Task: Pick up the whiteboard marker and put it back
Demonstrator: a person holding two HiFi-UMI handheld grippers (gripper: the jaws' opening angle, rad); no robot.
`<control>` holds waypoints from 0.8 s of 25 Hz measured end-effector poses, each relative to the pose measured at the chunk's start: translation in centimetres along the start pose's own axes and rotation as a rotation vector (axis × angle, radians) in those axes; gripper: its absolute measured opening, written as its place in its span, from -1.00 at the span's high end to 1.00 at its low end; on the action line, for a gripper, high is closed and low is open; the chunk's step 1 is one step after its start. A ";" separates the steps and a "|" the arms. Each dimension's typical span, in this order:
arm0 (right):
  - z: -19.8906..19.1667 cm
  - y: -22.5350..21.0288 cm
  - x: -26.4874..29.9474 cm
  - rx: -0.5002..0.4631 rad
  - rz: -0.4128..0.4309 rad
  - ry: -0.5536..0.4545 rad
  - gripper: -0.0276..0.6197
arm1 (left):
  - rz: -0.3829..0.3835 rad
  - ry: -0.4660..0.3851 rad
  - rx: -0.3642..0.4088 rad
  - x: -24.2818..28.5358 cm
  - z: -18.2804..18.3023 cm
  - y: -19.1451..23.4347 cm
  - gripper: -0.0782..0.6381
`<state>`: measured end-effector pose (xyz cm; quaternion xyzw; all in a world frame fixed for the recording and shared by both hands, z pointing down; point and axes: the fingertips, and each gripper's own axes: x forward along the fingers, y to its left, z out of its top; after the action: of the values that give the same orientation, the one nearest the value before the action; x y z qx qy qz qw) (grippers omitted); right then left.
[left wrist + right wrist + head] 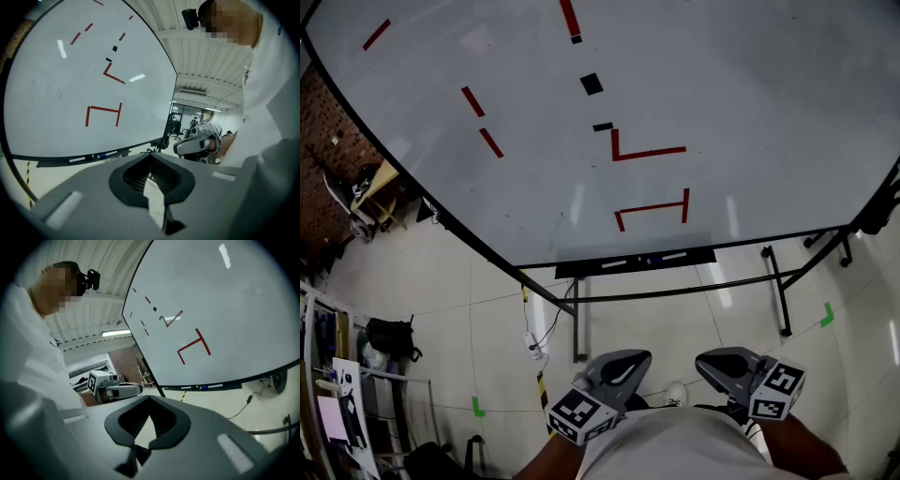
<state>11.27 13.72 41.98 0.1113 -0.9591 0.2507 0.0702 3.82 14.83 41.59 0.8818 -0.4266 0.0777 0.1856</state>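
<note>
Left tool [623, 367] [151, 180]: grey two-jaw gripper with a square-marker cube, held low against the person's white-shirted torso [675, 448]; jaws closed together, nothing between them.
Right tool [727, 366] [149, 422]: same grey build, held just beside the left one, well apart from the board; jaws likewise brought together, gripping nothing.
Whiteboard marker [661, 258] [105, 154] [208, 386]: white barrel with a blue end, lying flat along the tray, in line with another white marker [614, 265] beside it; untouched by either tool.
Tray [581, 271]: narrow black ledge under the lower edge of the board.
Whiteboard [750, 94]: large white panel in a black frame, marked with short red strokes, two red angular figures [652, 211] and small black squares.
Stand [675, 293]: black metal bars and legs beneath the board.
Floor [487, 319]: pale tiles with small green tape marks [827, 316].
Left edge of head view: brick wall and cluttered furniture, too small to make out.
</note>
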 end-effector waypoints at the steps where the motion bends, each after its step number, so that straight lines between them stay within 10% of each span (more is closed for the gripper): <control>1: 0.0 -0.4 0.1 -0.001 0.005 0.005 0.91 | 0.011 0.005 -0.001 0.1 -0.1 0.2 0.73; 20: 4.5 -5.4 9.4 0.001 -0.059 -0.004 0.91 | 0.005 0.010 0.015 1.1 3.9 13.4 0.73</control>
<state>3.19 5.28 42.41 0.1399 -0.9554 0.2490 0.0756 -6.03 4.86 41.86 0.8817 -0.4273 0.0855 0.1809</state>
